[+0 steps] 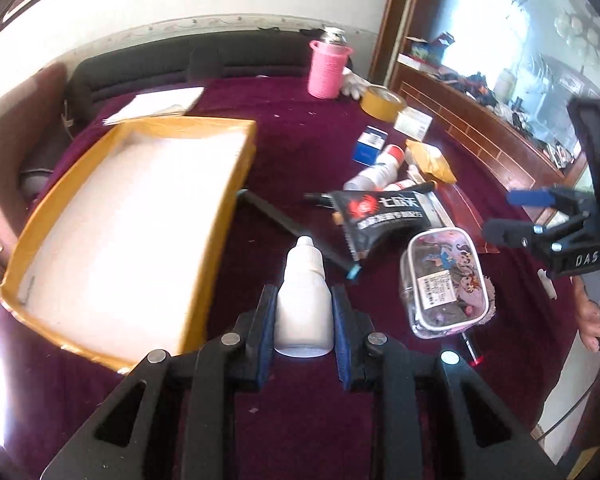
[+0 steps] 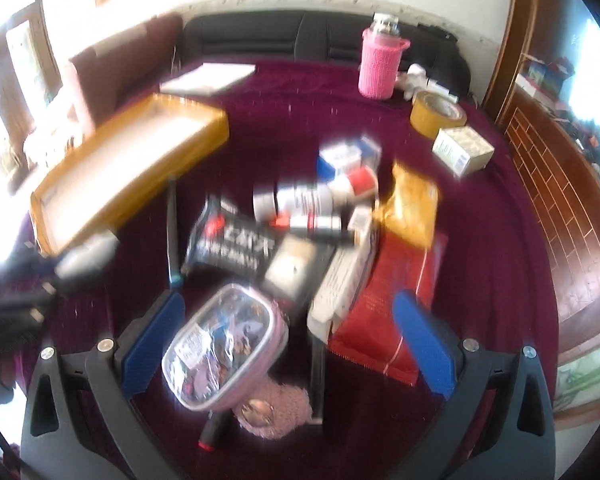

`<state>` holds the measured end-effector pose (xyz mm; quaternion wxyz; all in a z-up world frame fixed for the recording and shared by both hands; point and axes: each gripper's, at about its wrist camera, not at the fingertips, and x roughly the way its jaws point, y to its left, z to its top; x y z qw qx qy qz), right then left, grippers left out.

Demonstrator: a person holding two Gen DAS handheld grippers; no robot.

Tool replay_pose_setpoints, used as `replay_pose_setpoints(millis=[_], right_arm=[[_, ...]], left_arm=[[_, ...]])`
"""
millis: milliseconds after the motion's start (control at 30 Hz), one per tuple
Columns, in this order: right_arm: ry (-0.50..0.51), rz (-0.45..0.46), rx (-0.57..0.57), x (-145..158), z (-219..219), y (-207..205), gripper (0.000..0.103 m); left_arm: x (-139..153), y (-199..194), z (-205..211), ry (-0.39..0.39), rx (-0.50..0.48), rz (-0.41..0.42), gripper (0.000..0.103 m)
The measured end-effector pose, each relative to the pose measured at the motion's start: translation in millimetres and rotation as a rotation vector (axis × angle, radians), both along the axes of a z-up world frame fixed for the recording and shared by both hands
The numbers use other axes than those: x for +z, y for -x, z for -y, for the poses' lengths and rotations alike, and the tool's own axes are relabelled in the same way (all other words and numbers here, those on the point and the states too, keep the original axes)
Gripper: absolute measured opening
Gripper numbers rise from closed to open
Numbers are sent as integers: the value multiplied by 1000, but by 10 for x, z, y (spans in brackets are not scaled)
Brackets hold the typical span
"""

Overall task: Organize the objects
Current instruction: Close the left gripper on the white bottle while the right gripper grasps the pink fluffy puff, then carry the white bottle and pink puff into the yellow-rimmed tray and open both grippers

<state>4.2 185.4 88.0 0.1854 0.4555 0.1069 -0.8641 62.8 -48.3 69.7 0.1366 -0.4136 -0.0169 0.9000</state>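
My left gripper [image 1: 304, 292] is shut on a small white dropper bottle [image 1: 304, 312], held upright with its cap pointing away, above the dark red tablecloth. Just left of it lies an open yellow cardboard box [image 1: 236, 184] with a bare white floor. In the right wrist view the bottle [image 2: 88, 256] shows blurred at the box's [image 2: 204, 136] near corner. My right gripper [image 2: 288, 300] stands wide open over a pile of items, nothing pressed between its blue pads; it also shows at the right edge as the right gripper [image 1: 504, 216]. A clear cartoon pouch [image 2: 224, 344] lies near its left finger.
The pile holds a black packet [image 1: 384, 220], the pouch [image 1: 444, 284], white bottles [image 1: 380, 168], a blue box [image 1: 370, 144], a golden packet [image 2: 412, 208] and a red packet [image 2: 392, 320]. A tape roll [image 1: 382, 102] and pink-sleeved flask [image 1: 328, 68] stand behind. A black stick [image 1: 284, 220] lies beside the box.
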Motion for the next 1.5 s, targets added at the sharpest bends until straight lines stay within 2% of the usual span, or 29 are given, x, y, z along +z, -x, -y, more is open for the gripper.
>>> replay_pose_setpoints(millis=[67,133,200,233,267,333,400,467,567,700,867,933,967,1000,1033,1067,1133,1267,1367,1500], right_arm=[[-11,26,-38,-113,-144,-98,102],[-30,62,-106,-289,-300,-218,91],[-18,107,-160,-418,-411,-290,70],[11,137,-185,-486,-454,-318,64],[46,160,-205,-542,-477,-335,54],[90,170,-231,-595,-464,-340,43],[92,149,-237,-566,-371,-337,32],[89,129,-232,-496,-311,-373,31],[141,127,-223,-434,-310,-479,31],[144,184,-234,-581,-197,-426,31],[108,159,-248,-645,-77,-367,33],[43,142,-244,-671,-50,-373,40],[24,133,-260,-684,-53,-375,56],[19,132,-278,-699,-75,-380,61],[47,143,-283,-721,-99,-381,59],[111,162,-271,-727,-131,-390,37],[152,157,-283,-676,-188,-428,33],[174,124,-286,-492,-270,-491,31],[180,26,-283,-126,-285,-553,31],[264,-29,-152,429,20,-368,32]], left_arm=[[5,-38,113,-1,12,-5,22],[-14,-42,169,-7,12,-1,22],[-39,-27,192,-21,5,3,22],[-54,-29,197,-25,0,4,22],[-70,-32,183,-26,-5,4,22],[-93,-54,145,-22,-14,4,22],[-106,-101,112,-19,-21,4,22],[-94,-156,132,-18,-15,-7,22],[-87,-175,182,-31,-6,-3,22],[-93,-168,195,-46,7,2,22],[-57,-228,208,-48,14,-9,22],[-43,-231,239,-53,29,-10,22],[-31,-236,254,-58,35,-13,22],[-17,-248,264,-63,40,-16,22],[-7,-257,268,-65,43,-19,22],[1,-270,273,-65,46,-22,22],[20,-293,301,-69,52,-26,22],[138,-310,473,-99,83,-38,22],[341,-260,706,-135,102,-55,22],[658,29,991,-122,133,-78,22]])
